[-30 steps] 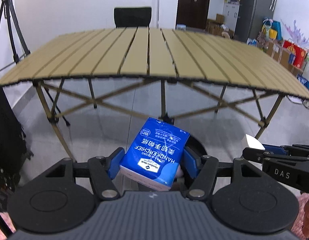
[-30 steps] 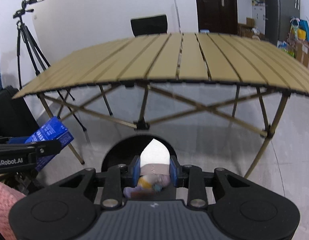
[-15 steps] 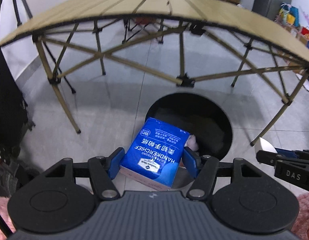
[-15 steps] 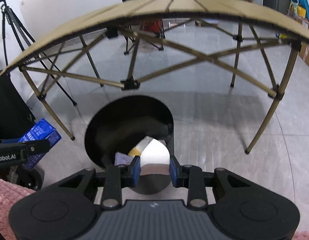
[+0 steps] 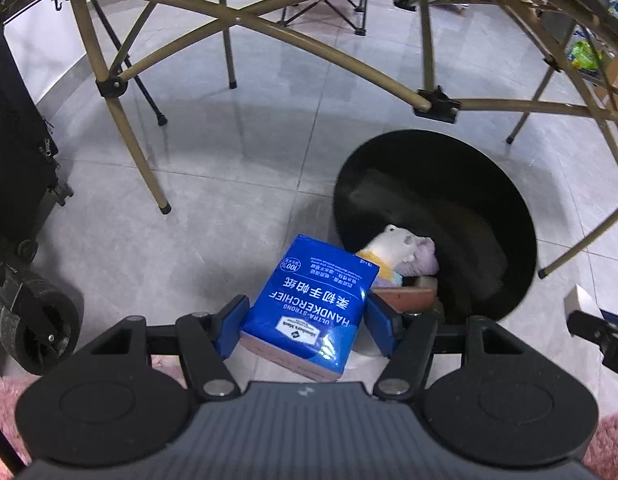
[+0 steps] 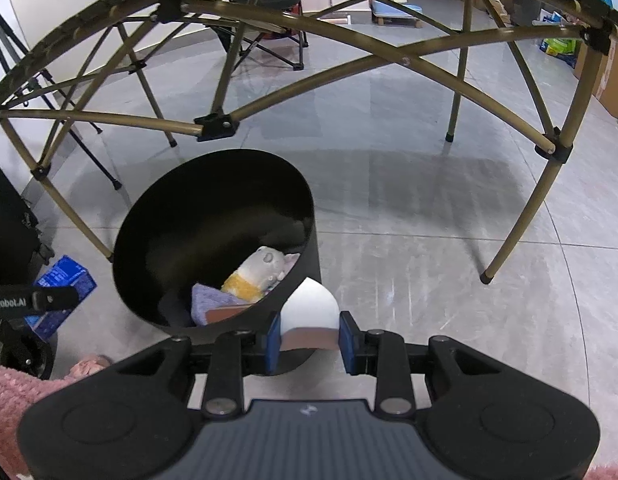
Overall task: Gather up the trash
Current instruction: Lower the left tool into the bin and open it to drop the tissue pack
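Left claw (image 5: 305,330) clamps tissue pack (image 5: 309,304); right claw (image 6: 309,340) clamps white-and-brown scrap (image 6: 309,320). Both sit at bin (image 6: 149,216) rim; centre over opening, then release.

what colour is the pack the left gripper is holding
Blue with white lettering: the handkerchief pack clamped in the left gripper, best seen in the left wrist view.

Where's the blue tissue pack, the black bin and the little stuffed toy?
blue tissue pack (image 5: 313,304), left wrist view, middle of its printed face.
black bin (image 6: 165,216), right wrist view, its inner wall.
stuffed toy (image 6: 261,270), right wrist view, its pale head inside the bin.
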Motion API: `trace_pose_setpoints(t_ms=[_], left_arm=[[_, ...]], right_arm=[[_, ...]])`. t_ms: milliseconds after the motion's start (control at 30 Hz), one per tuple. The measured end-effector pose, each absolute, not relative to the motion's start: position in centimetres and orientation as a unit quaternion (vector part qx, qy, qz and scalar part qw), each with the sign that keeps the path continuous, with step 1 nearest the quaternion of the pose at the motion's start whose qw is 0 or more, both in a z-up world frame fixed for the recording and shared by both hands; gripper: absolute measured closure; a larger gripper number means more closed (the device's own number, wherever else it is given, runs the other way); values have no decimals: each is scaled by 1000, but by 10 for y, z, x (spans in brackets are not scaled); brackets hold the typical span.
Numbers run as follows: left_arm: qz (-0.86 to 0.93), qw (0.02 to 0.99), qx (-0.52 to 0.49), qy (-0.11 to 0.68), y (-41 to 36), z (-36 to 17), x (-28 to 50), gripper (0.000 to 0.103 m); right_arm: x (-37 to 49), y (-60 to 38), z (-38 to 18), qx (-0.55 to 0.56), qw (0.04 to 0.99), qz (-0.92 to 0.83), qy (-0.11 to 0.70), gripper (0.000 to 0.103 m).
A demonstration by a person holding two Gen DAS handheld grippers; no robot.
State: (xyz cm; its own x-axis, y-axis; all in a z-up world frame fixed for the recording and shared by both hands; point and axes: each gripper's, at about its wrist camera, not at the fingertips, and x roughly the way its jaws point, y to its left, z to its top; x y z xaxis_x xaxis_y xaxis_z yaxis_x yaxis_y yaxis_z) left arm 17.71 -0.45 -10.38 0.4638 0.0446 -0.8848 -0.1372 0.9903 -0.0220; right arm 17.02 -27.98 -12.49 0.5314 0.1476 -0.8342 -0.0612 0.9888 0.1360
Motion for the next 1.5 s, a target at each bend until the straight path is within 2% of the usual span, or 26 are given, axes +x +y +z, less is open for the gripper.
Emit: trace_pose_setpoints(t_ms=[500, 1500], left_arm=[[54, 863, -23, 501, -29, -95, 209, 39], [2, 854, -9, 520, -122, -103, 247, 39]], right_arm=[[185, -283, -124, 68, 876, 61, 473, 74], [188, -335, -136, 109, 877, -5, 468, 73]])
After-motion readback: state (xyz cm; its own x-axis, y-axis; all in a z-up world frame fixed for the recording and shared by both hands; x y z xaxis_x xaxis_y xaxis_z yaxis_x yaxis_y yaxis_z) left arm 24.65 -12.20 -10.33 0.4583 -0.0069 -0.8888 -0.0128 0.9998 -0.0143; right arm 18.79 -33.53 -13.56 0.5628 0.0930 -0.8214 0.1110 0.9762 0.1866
